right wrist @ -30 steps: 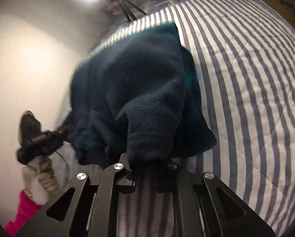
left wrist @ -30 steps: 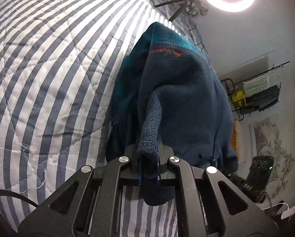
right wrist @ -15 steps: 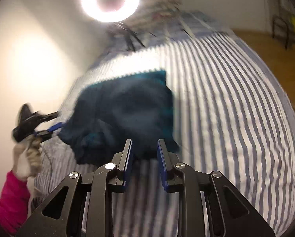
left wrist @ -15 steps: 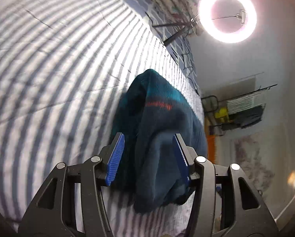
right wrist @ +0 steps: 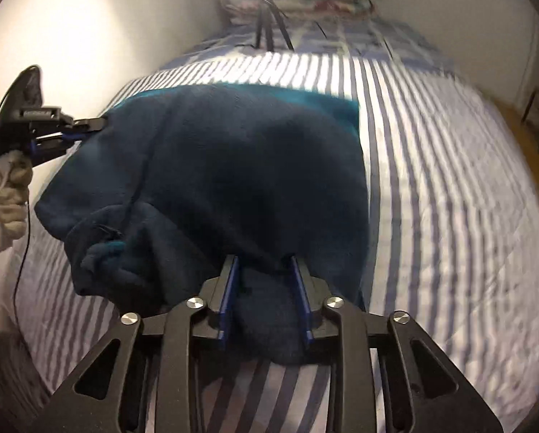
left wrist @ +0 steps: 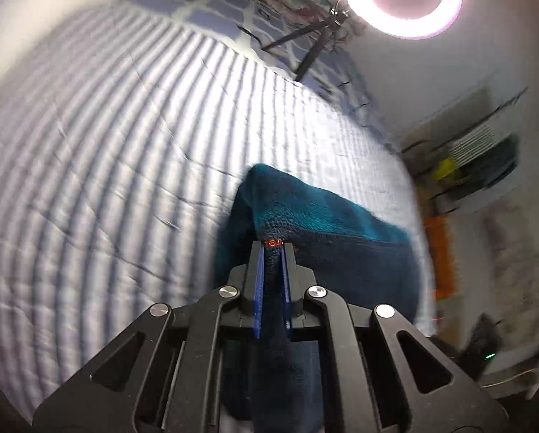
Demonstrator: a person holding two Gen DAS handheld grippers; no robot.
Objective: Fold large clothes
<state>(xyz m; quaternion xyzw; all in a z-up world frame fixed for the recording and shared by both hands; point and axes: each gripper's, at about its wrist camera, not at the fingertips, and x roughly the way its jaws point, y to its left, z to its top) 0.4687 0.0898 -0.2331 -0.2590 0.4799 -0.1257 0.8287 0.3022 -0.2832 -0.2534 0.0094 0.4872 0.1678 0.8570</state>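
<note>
Pinching teal fleece point(left wrist: 327, 231) near bed point(left wrist: 107, 151) right edge: left tongs point(left wrist: 272, 249) clamped narrow on a ridge, right tongs point(right wrist: 264, 270) half-wide around a bunch. Advice: lift evenly, keep edges aligned.

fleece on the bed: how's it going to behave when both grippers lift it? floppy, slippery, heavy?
Likely floppy: the teal fleece lies slumped in bunched folds on the striped quilt, so unheld parts should sag. Probably not slippery: its thick nap fills the left hand-held gripper and right hand-held gripper. Bulky, so perhaps moderately heavy.

One fleece point(right wrist: 233, 166), two hand-held grippers point(left wrist: 273, 249) point(right wrist: 264, 263)
</note>
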